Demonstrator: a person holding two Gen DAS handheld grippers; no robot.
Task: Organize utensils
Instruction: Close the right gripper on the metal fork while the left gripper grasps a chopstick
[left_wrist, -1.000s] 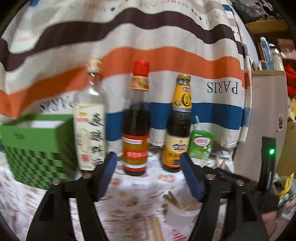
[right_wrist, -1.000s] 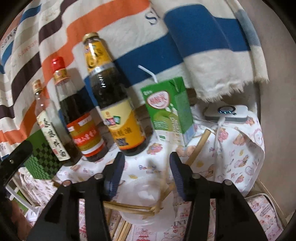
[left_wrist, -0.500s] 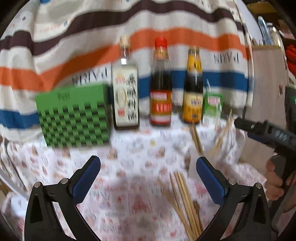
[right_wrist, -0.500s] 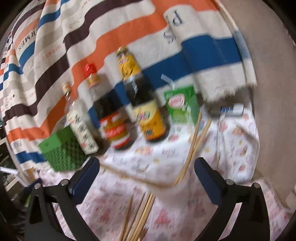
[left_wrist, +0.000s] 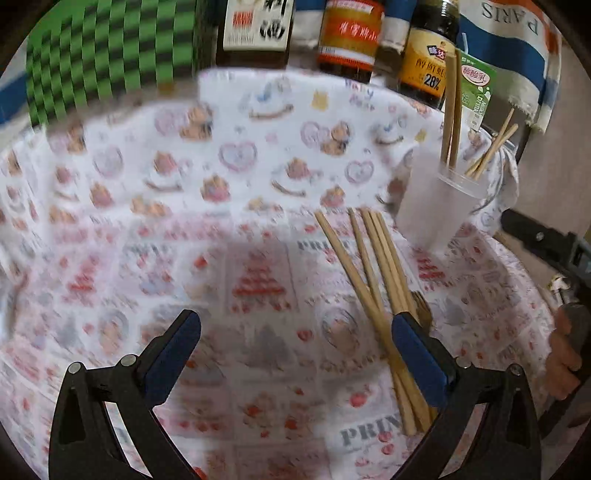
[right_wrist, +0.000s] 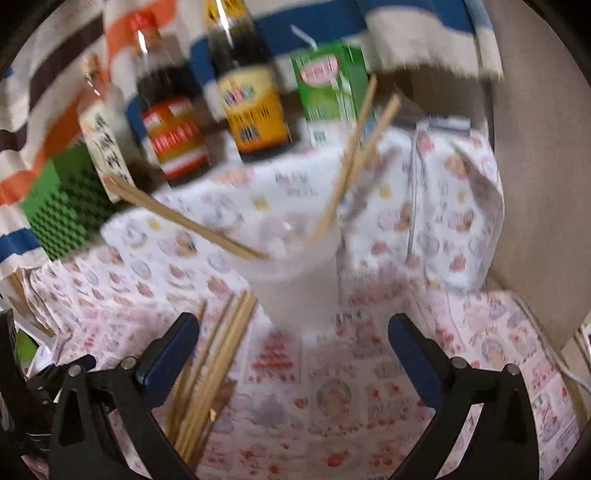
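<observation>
A clear plastic cup (left_wrist: 437, 205) stands on the patterned tablecloth with several wooden chopsticks (left_wrist: 452, 110) upright in it. More loose chopsticks (left_wrist: 373, 269) lie in a bundle on the cloth beside the cup. My left gripper (left_wrist: 295, 332) is open above the cloth, and its right finger overlaps the bundle's near end. In the right wrist view the cup (right_wrist: 299, 291) sits just beyond my right gripper (right_wrist: 293, 336), which is open and empty. The loose chopsticks (right_wrist: 218, 354) lie by its left finger. The picture is blurred by motion.
Three sauce bottles (right_wrist: 255, 96) and a green drink carton (right_wrist: 328, 88) line the back under a striped cloth. A green checked box (left_wrist: 107, 48) stands at the back left. A person's hand (left_wrist: 565, 358) holds the other gripper at the right edge.
Both grippers opened wide and dropped toward the table, tilting down. The bottles slid up to the frame's top and the loose chopsticks and cup came close.
</observation>
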